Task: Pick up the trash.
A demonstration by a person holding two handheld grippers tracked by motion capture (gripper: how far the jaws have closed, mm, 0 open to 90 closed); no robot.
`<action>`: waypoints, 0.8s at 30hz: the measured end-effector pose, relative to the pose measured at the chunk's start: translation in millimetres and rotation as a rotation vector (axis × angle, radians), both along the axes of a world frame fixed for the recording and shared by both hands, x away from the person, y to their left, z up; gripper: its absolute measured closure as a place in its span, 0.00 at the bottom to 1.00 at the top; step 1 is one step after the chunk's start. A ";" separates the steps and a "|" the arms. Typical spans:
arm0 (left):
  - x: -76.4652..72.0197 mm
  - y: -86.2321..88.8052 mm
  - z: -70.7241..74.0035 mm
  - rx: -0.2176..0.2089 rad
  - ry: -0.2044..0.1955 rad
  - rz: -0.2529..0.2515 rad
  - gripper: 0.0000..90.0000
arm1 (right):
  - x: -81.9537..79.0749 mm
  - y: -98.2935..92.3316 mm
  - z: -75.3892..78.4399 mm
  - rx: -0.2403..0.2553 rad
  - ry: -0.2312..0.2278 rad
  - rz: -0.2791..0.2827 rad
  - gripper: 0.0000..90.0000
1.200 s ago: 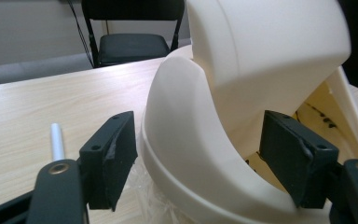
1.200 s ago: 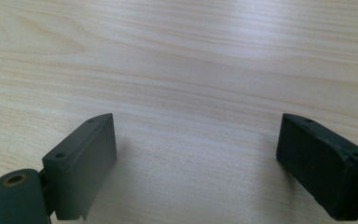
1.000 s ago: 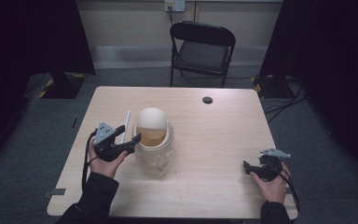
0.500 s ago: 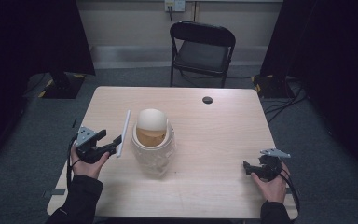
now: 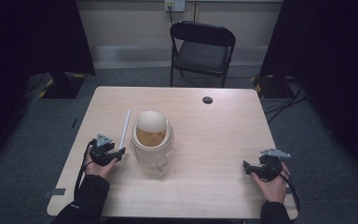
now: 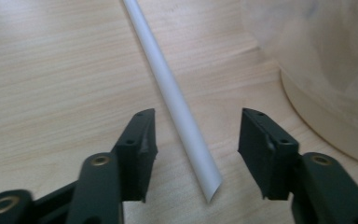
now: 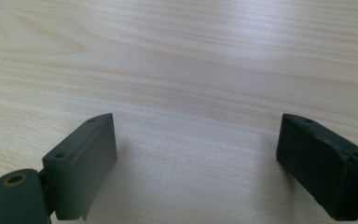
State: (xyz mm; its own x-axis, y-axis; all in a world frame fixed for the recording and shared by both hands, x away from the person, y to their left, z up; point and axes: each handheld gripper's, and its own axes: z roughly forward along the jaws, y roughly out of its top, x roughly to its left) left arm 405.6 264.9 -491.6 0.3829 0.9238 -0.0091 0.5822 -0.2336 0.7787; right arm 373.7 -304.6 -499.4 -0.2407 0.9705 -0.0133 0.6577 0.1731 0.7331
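Note:
A white paper-wrapped straw (image 5: 125,128) lies flat on the wooden table (image 5: 214,126), left of a large clear plastic cup (image 5: 153,150) holding a brown drink with a pale lid tilted at its top. My left gripper (image 5: 117,155) sits low at the straw's near end, open. In the left gripper view the straw (image 6: 177,102) runs between the two jaws, its cut end (image 6: 213,190) level with the fingertips (image 6: 142,149); nothing pinches it. The cup's wall (image 6: 326,79) stands close on the right. My right gripper (image 5: 247,168) rests near the table's right front, jaws wide open over bare wood (image 7: 196,93).
A small dark round hole (image 5: 207,100) sits near the table's far edge. A black folding chair (image 5: 203,46) stands beyond the table. Cables trail on the carpet at the right (image 5: 284,100). The table's near edge runs just behind both hands.
My left gripper has drawn away from the cup, swung out to the left, then dropped to the straw's near end. The right gripper has stayed put.

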 end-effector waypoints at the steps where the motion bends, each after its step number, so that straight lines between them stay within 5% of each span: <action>1: 0.5 -0.5 -0.8 0.017 0.000 0.003 0.55 | 0.0 0.0 0.0 0.000 0.000 0.000 0.12; 14: 0.3 2.1 -3.0 0.055 0.031 0.041 0.85 | 0.0 0.0 0.0 0.000 0.000 0.000 0.12; 24: -24.1 17.5 -1.0 0.062 0.050 0.030 0.88 | 0.0 -0.1 0.0 -0.001 0.000 0.000 0.12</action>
State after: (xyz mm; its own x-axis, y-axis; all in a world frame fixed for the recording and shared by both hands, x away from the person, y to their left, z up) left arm 381.5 282.4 -492.6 0.3553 0.9342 0.0303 0.6276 -0.2625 0.7329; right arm 373.7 -304.7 -499.4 -0.2409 0.9704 -0.0141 0.6578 0.1740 0.7328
